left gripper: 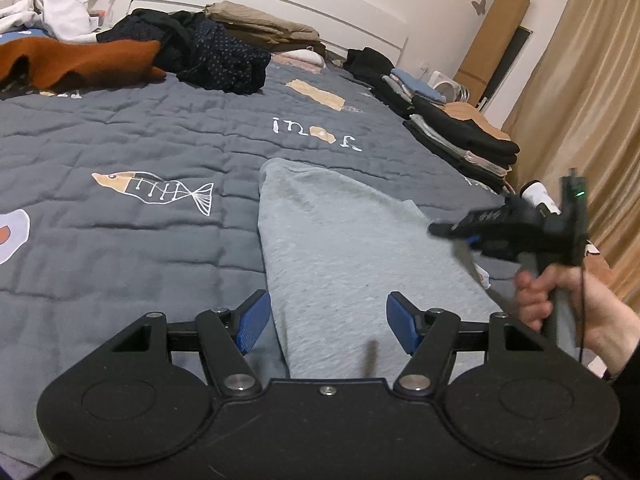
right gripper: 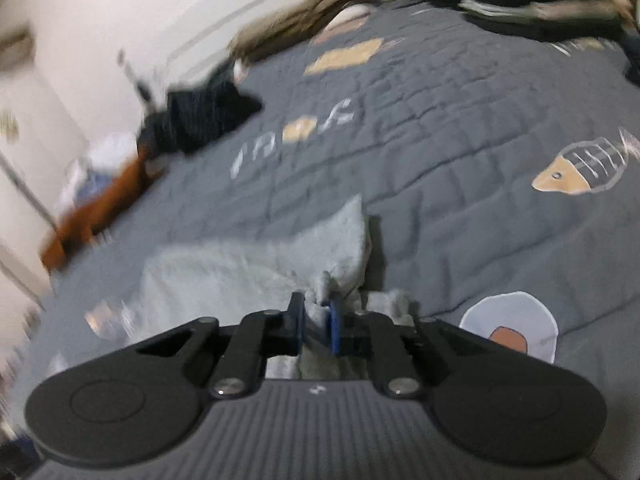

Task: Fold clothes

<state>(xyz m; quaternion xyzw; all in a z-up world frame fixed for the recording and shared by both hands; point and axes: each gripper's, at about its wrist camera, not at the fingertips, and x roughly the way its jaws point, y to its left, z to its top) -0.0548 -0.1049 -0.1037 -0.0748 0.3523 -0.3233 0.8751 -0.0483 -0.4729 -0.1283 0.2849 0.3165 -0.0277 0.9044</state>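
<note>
Folding the grey garment (left gripper: 352,248): your right gripper (right gripper: 318,320) is clamped on its edge. Left gripper (left gripper: 328,320) gapes apart above it. Carry flat, align edges.

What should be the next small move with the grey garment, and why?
Probably close the left gripper on the near edge of the grey garment: its jaws stand open over it, while the right gripper already pinches a bunch of it.

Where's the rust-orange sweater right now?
In the left wrist view the rust-orange sweater lies at the bed's far left, beside the dark dotted garment and before the white clothes.
</note>
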